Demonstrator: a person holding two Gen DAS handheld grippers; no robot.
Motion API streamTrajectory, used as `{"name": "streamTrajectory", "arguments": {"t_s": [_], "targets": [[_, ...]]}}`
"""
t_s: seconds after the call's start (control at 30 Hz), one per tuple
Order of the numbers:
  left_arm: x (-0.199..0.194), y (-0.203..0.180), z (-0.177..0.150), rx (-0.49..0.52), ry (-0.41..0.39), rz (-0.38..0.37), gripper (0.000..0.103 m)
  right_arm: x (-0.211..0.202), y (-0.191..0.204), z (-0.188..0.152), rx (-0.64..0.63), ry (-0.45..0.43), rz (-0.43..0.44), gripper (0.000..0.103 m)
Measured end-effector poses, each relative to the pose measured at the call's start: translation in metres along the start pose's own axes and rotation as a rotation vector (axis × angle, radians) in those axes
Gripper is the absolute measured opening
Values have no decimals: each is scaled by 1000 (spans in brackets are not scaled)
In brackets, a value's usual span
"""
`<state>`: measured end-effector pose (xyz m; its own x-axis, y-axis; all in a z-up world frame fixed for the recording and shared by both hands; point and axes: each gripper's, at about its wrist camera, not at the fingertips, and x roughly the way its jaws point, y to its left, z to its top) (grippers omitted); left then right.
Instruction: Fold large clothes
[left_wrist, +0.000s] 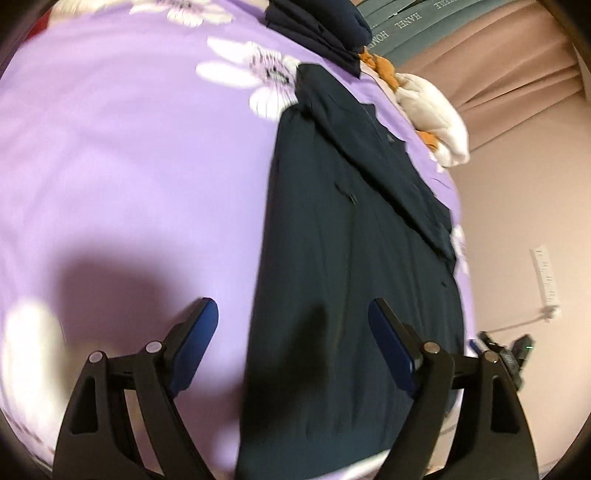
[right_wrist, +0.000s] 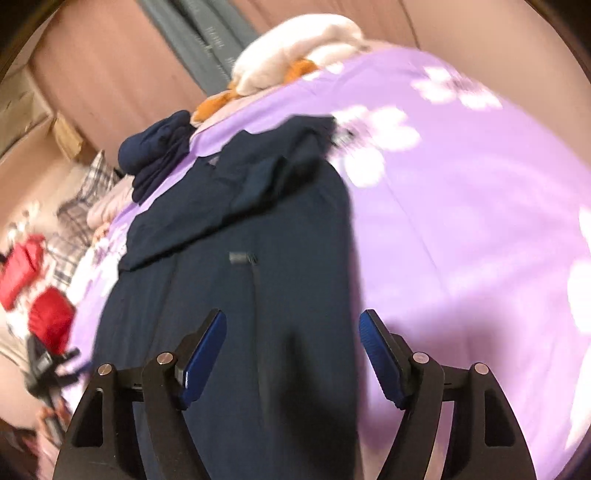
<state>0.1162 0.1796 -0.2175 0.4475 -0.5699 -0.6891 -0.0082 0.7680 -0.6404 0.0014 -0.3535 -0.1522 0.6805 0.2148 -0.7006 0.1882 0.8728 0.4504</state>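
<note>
A dark navy garment (left_wrist: 354, 258) lies spread lengthwise on a bed covered by a lilac sheet (left_wrist: 129, 166) printed with white flowers, one sleeve folded across its upper part. In the left wrist view it runs close along the bed's right edge; in the right wrist view it sits toward the bed's left edge. The left gripper (left_wrist: 293, 325) hangs above the garment's near end, released, its blue pads (left_wrist: 201, 332) spread wide with nothing between them. The right gripper (right_wrist: 291, 339) is likewise released and empty above the same cloth. At the bed's far edge rests a second folded navy piece (right_wrist: 159, 151), and beside it a white-and-orange plush toy (right_wrist: 295, 51). Red items (right_wrist: 48, 317) lie off the bed's left side, blurred.
</note>
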Motion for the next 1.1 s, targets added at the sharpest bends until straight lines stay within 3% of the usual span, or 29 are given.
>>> {"name": "streamTrajectory", "arguments": {"t_s": [0.27, 0.47, 1.1], "targets": [[-1, -8, -37, -30, 9, -114, 86, 9, -13, -30, 130, 76, 86, 74], [-4, -12, -44, -9, 8, -111, 86, 20, 3, -51, 73, 129, 121, 77], [20, -26, -34, 70, 47, -99, 91, 46, 22, -43, 54, 144, 179, 81]]}}
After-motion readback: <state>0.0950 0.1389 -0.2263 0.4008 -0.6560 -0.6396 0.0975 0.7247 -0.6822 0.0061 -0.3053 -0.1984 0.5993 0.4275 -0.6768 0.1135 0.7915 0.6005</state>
